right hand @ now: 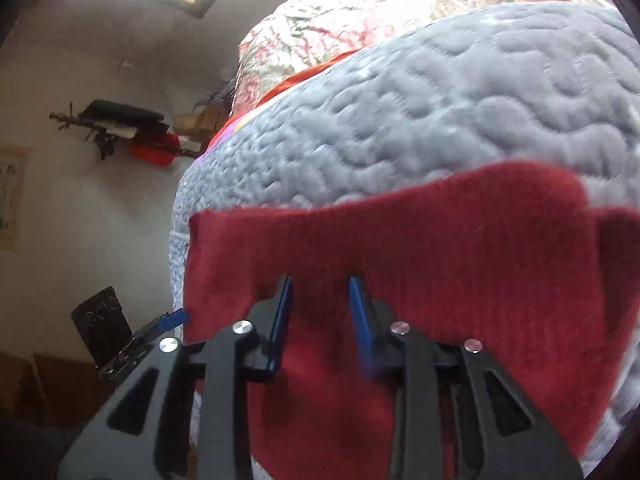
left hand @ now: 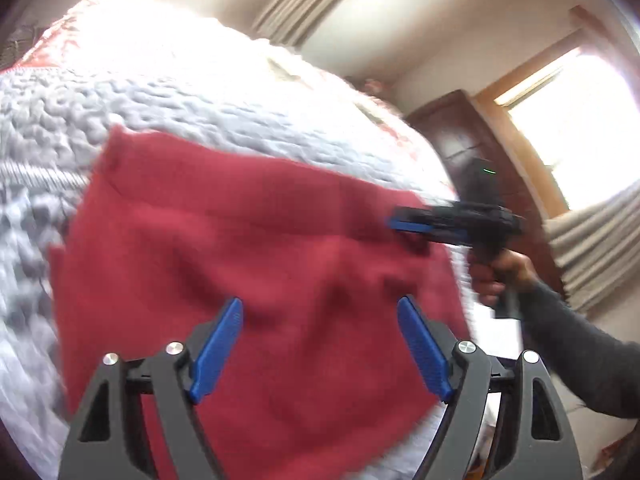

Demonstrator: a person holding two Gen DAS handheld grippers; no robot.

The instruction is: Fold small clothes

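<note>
A dark red knitted garment (left hand: 248, 264) lies spread on a grey quilted bed cover (left hand: 120, 116). My left gripper (left hand: 320, 300) hovers over the garment's near part, its blue pads (left hand: 218, 348) wide apart with nothing between them. A hand (left hand: 500, 276) holds my right gripper (left hand: 394, 222) at the garment's right edge. In the right wrist view the right gripper (right hand: 320, 280) sits low over the red garment (right hand: 460, 248), its fingers (right hand: 280, 316) partly apart and gripping no cloth. The left gripper's blue tip (right hand: 174, 317) shows at the garment's left edge.
A floral bedspread (right hand: 360, 12) lies beyond the grey cover (right hand: 420, 100). A dark wooden door (left hand: 472, 148), striped curtains (left hand: 308, 0) and a bright window (left hand: 572, 120) stand past the bed. A wall rack with dark and red items (right hand: 132, 128) hangs at the left.
</note>
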